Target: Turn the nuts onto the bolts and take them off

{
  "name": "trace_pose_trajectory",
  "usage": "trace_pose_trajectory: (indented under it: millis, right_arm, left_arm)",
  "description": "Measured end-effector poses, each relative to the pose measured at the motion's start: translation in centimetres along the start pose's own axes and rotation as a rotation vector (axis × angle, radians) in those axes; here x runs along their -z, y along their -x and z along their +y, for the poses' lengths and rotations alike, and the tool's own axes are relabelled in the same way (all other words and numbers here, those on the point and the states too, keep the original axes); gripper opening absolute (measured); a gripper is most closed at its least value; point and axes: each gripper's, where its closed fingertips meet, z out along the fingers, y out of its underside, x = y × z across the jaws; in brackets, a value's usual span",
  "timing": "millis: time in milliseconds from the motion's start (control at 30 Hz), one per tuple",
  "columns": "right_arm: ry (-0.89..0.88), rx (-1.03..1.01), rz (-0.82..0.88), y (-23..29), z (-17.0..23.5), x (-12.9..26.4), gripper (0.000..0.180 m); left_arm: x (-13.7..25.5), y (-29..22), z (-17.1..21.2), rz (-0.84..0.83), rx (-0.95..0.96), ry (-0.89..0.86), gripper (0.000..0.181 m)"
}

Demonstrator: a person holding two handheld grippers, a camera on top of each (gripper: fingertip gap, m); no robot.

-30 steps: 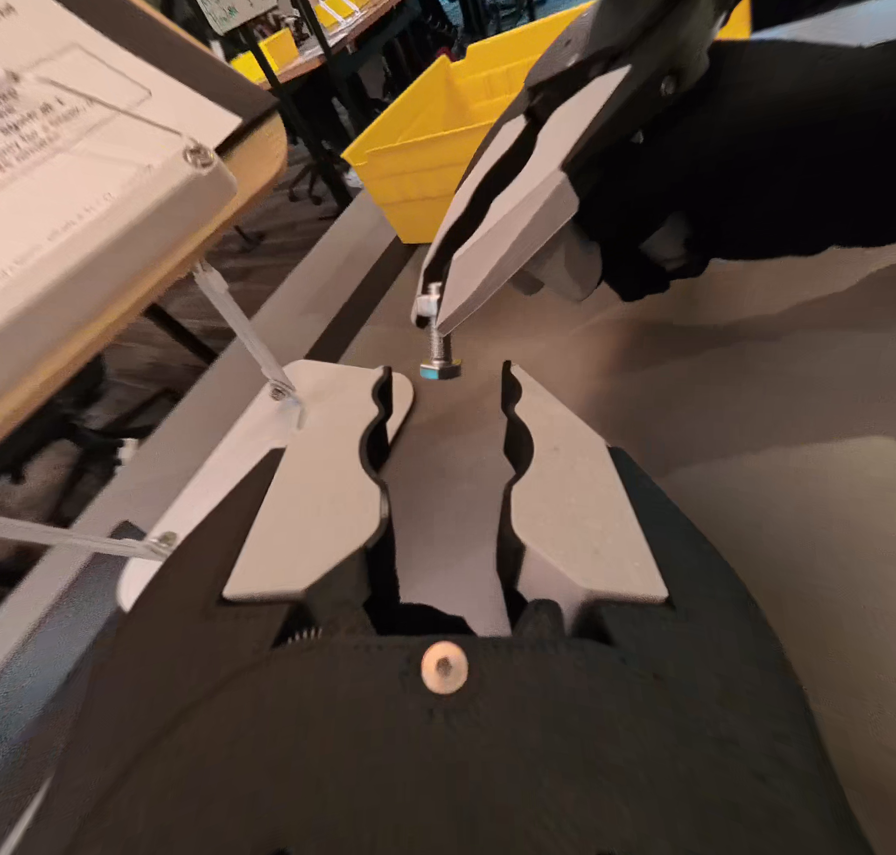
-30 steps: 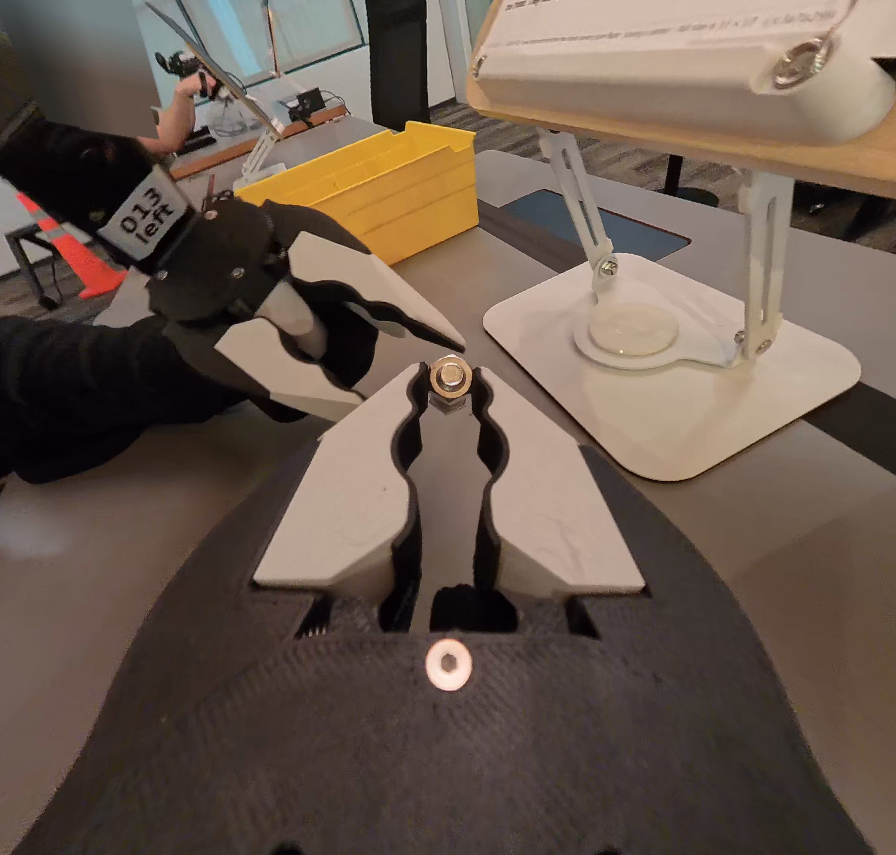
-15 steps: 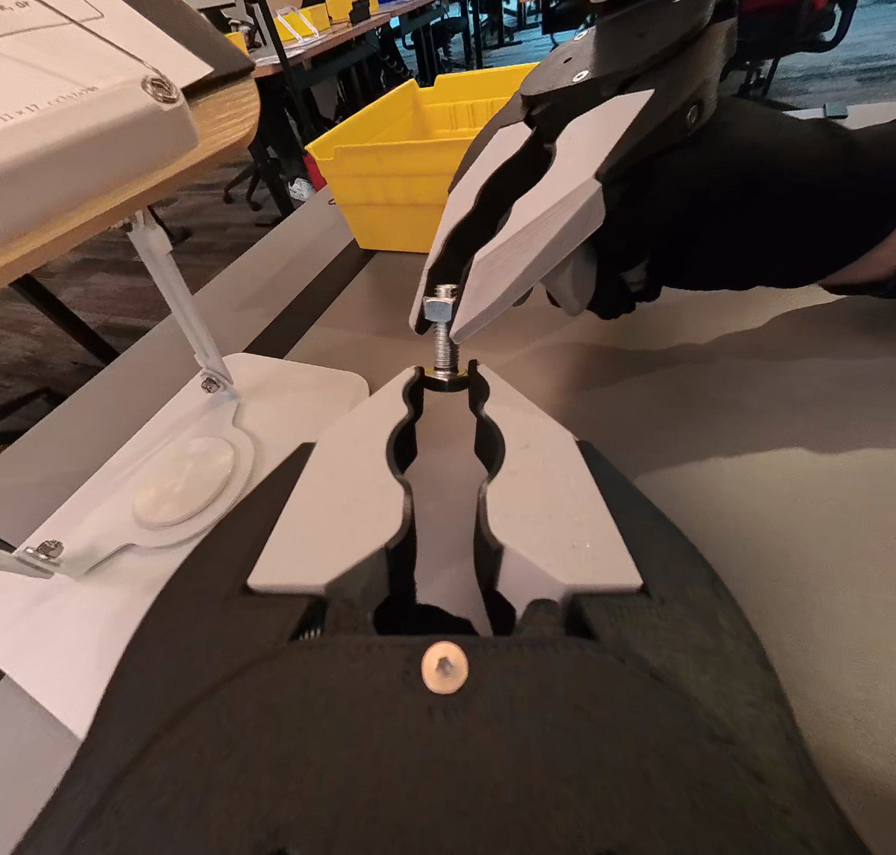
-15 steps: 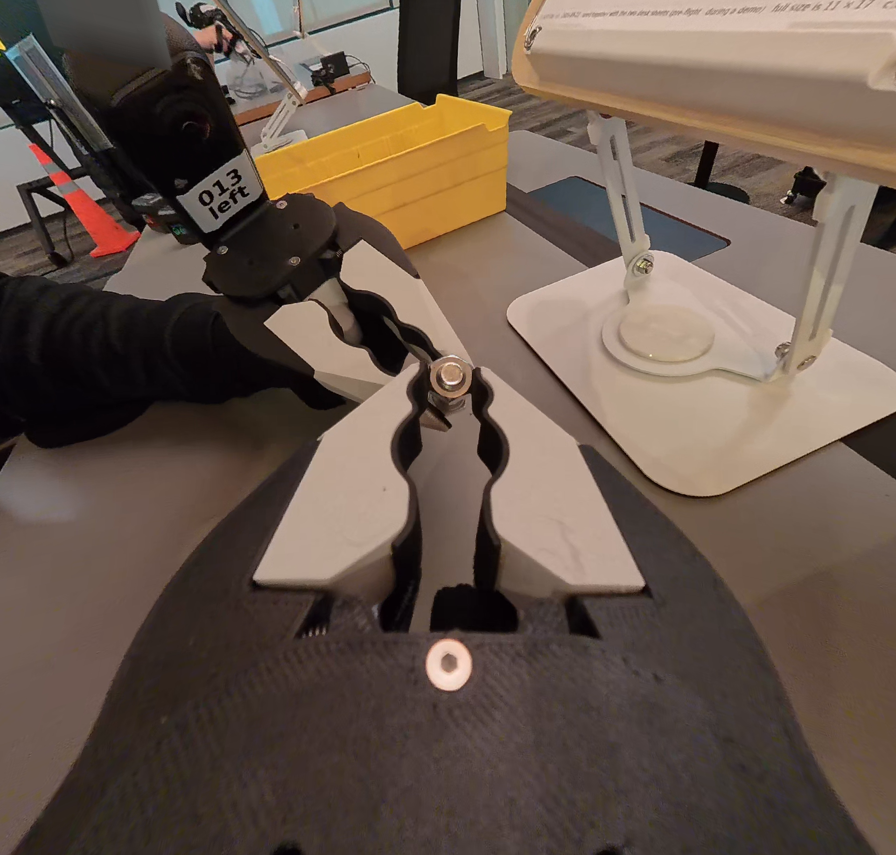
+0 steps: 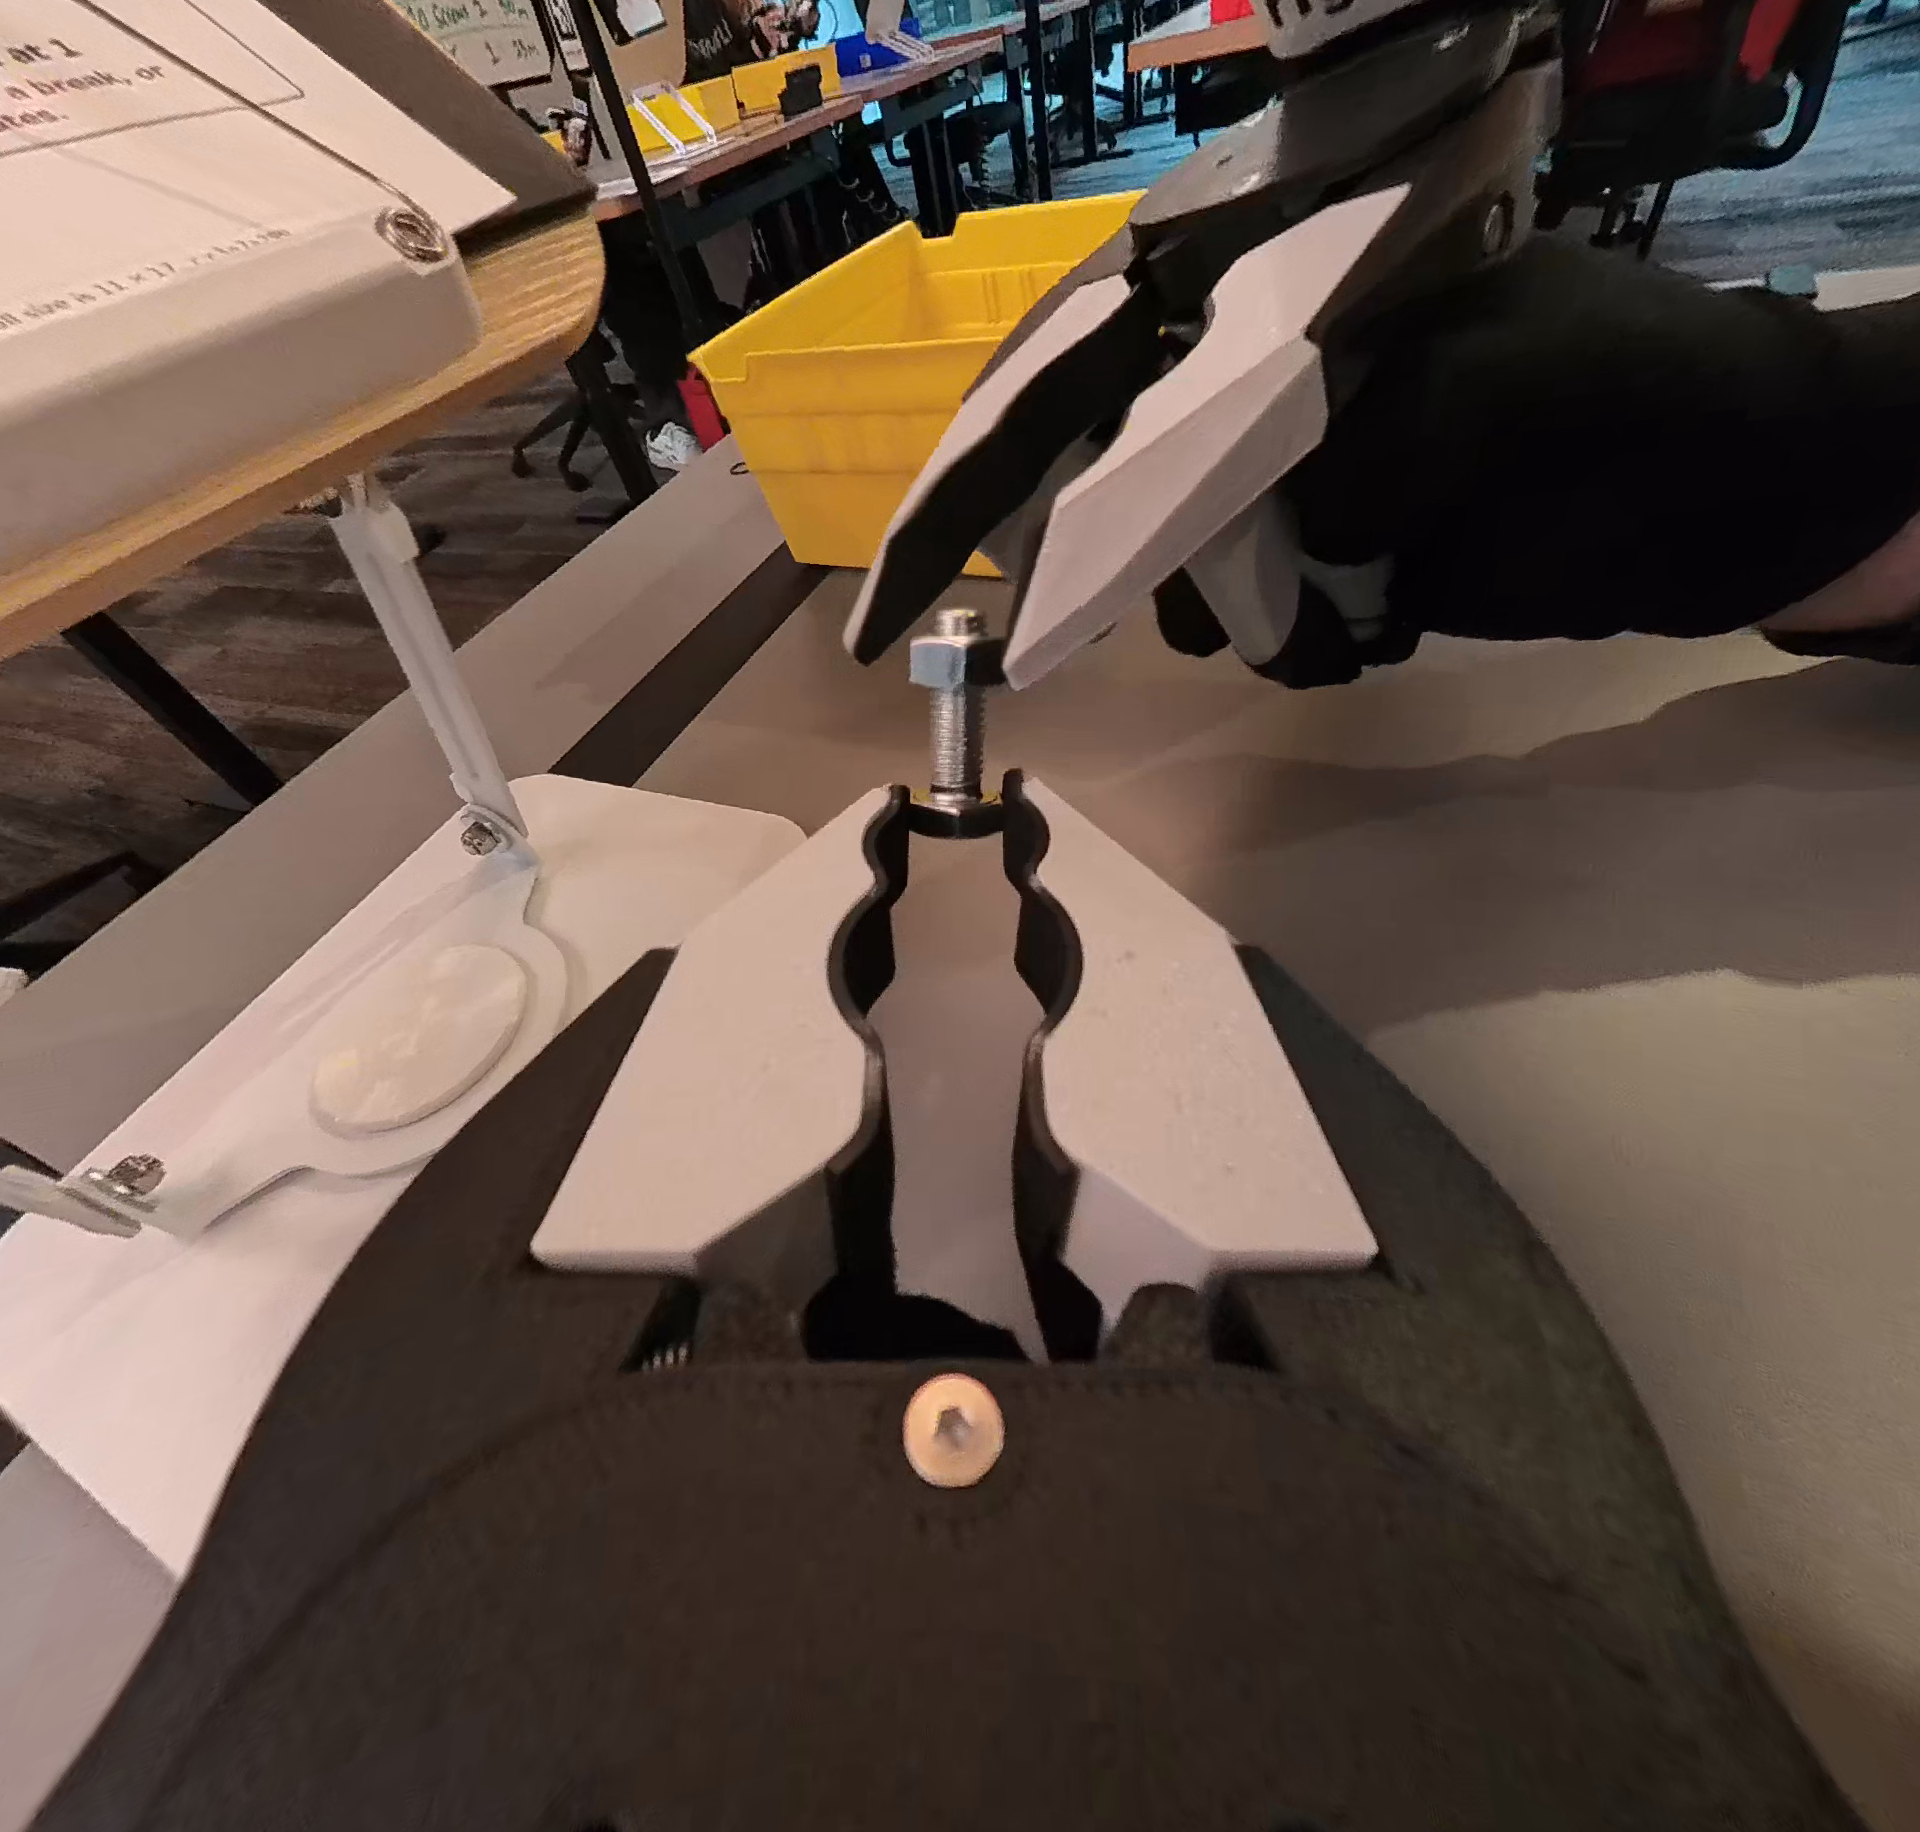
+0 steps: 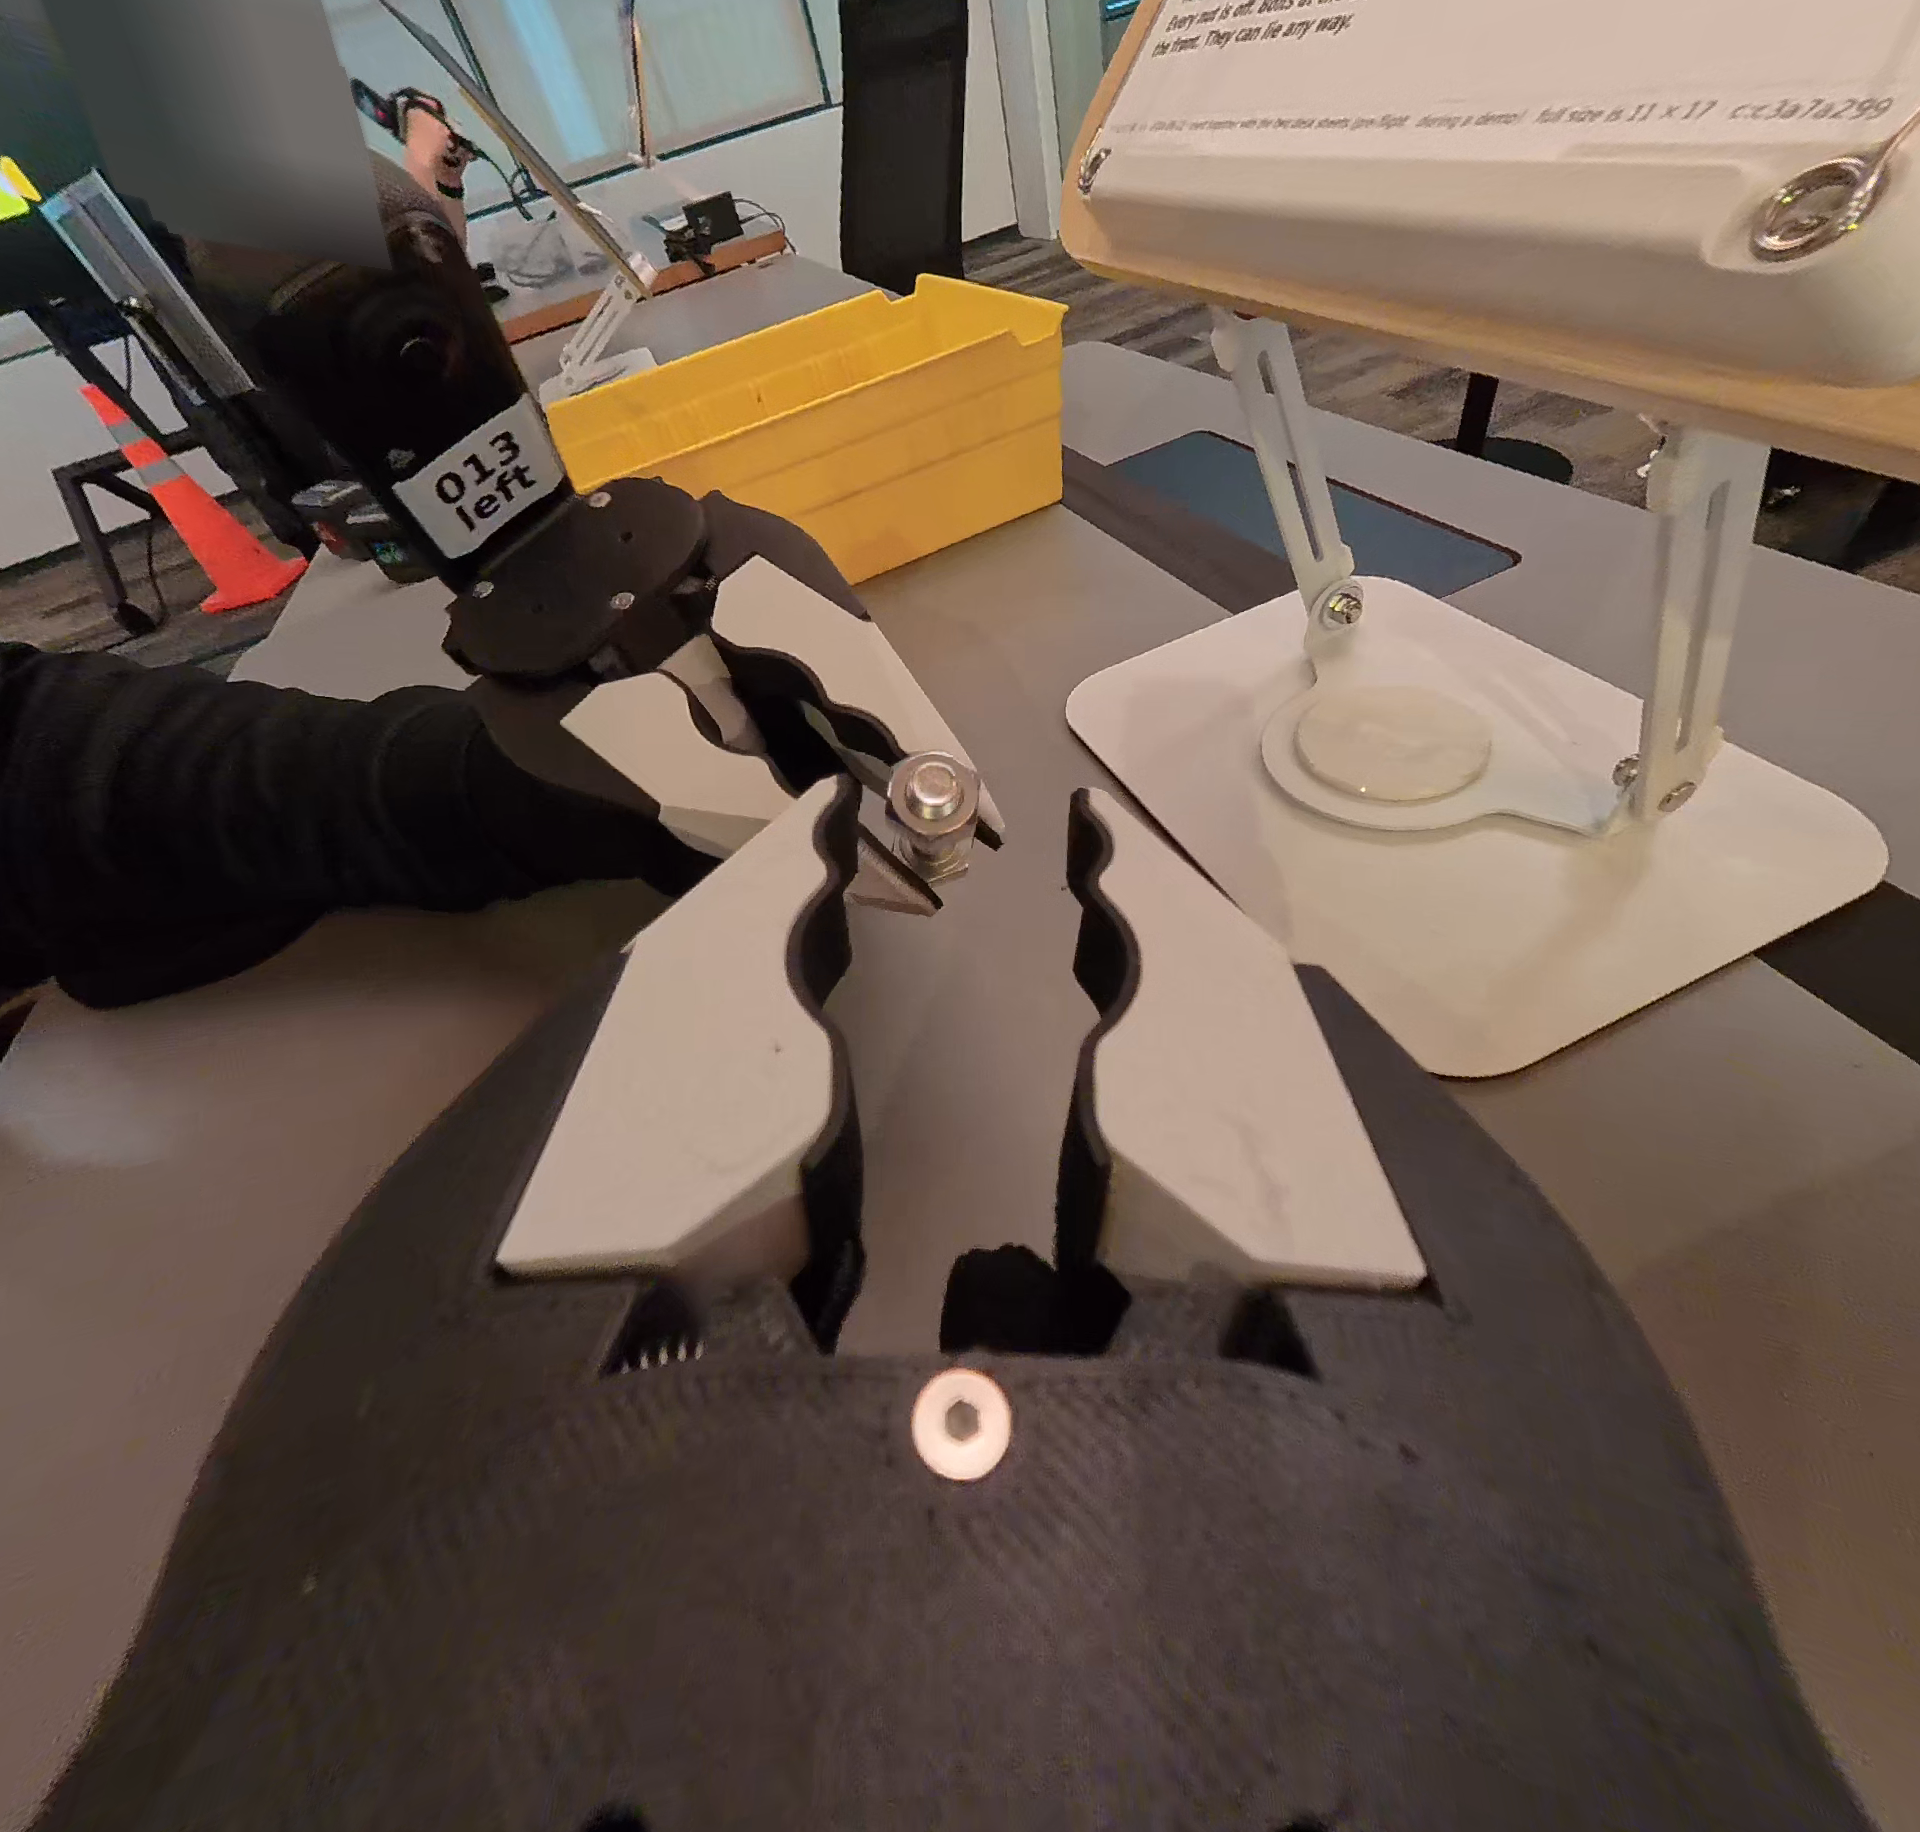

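Note:
A silver bolt [image 5: 956, 733] stands upright with its head down and a silver nut [image 5: 940, 660] near its top end. My left gripper [image 5: 956, 816] is shut on the bolt's head, low over the grey table [image 5: 1558, 951]. My right gripper [image 6: 961, 806] is open, its fingers [image 6: 727, 1003] standing apart on either side of the nut [image 6: 932, 808]. In the left wrist view the right gripper [image 5: 945, 644] reaches down from above with its tips beside the nut. The right wrist view shows the left gripper [image 6: 951, 868] clamping the bolt's head from the left.
A yellow bin [image 5: 894, 400] stands on the table behind the bolt; it also shows in the right wrist view [image 6: 831, 432]. A white stand base [image 6: 1455, 847] with a tilted board above it [image 6: 1507, 172] sits beside the work spot. A gloved hand [image 5: 1558, 483] holds the right gripper. My left and right fingertips are right by each other.
My left gripper closed on the bolt's head. My right gripper, which was shut on the nut, has now opened its fingers off it. The bolt stays upright.

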Motion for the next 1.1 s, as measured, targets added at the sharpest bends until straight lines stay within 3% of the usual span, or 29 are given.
trace_pose_trajectory:
  millis: [500, 600, 667, 767, 933, 1100]
  right_arm:
    - [-0.065, -0.002, -0.041, 0.6, -1.0, 0.2, 0.040]
    - [-0.084, -0.026, -0.021, -0.1, -1.2, 0.7, 0.047]
    - [-0.114, -0.067, 0.015, -1.3, -1.4, 1.5, 0.035]
    - [-0.131, -0.083, 0.058, -2.7, -1.5, 2.5, 0.035]
    - [-0.166, -0.023, -0.065, 0.7, -2.6, 1.3, 0.046]
    - [-0.140, -0.025, -0.051, 0.9, -2.0, 0.5, 0.047]
  left_arm:
    - [0.7, -0.5, -1.5, 0.081, 0.102, -0.102, 0.016]
    - [0.9, -0.6, -2.0, 0.085, 0.112, -0.121, 0.016]
    - [1.3, -0.2, -2.5, 0.091, 0.137, -0.147, 0.016]
    - [1.7, 0.1, -3.0, 0.103, 0.183, -0.185, 0.016]
    - [1.4, -0.3, -2.7, 0.127, 0.202, -0.177, 0.016]
    - [1.3, -0.9, -3.1, 0.160, 0.214, -0.194, 0.016]
